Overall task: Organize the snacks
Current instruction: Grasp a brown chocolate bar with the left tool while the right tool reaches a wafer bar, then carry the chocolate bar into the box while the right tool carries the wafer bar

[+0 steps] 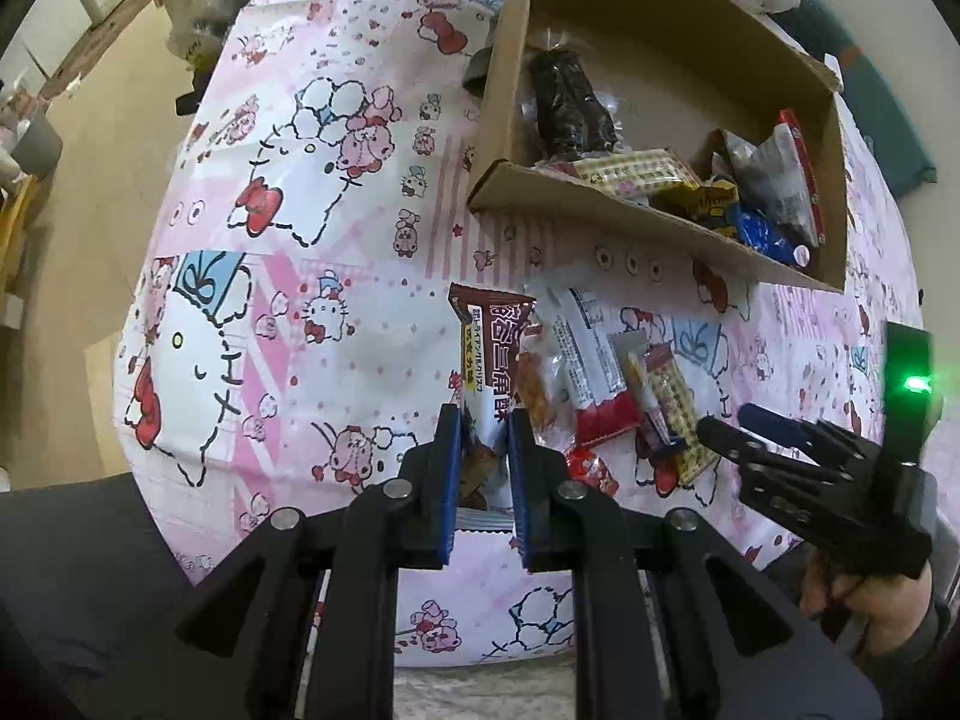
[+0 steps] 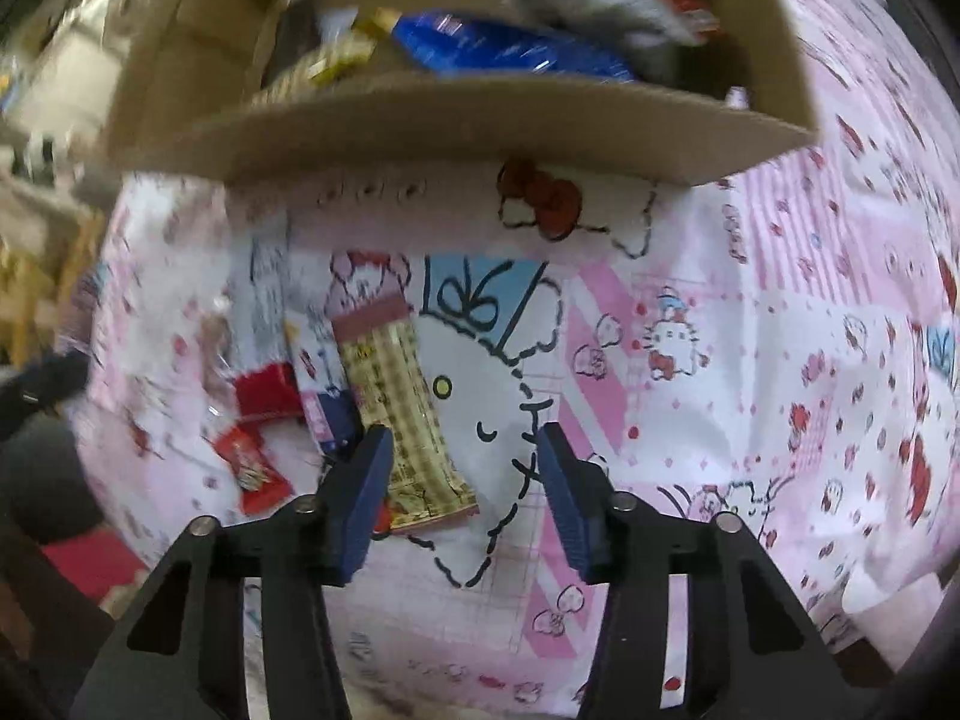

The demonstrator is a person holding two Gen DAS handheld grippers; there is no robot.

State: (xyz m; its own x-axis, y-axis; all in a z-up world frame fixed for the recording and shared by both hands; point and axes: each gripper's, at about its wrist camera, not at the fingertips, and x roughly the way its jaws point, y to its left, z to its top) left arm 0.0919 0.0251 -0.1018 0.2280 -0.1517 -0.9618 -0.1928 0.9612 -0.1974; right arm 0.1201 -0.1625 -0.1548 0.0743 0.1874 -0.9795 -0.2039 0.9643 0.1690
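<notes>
While your left claw (image 1: 485,426) pinches the brown snack bar (image 1: 489,360) and the right claw (image 2: 465,450) gapes empty over the yellow packet (image 2: 399,396), carry the bar to the cardboard box (image 1: 630,222) at one o'clock

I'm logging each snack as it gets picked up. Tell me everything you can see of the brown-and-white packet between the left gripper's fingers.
The brown-and-white packet is a long, glossy, plastic-looking wrapper: brown crimped top with large white characters, a pale middle with a yellow label, and a brown picture lower down. It points away from the camera, clamped near its lower end by the left gripper, both blue pads pressing its sides. Its top overlaps the other loose snacks in view.
</notes>
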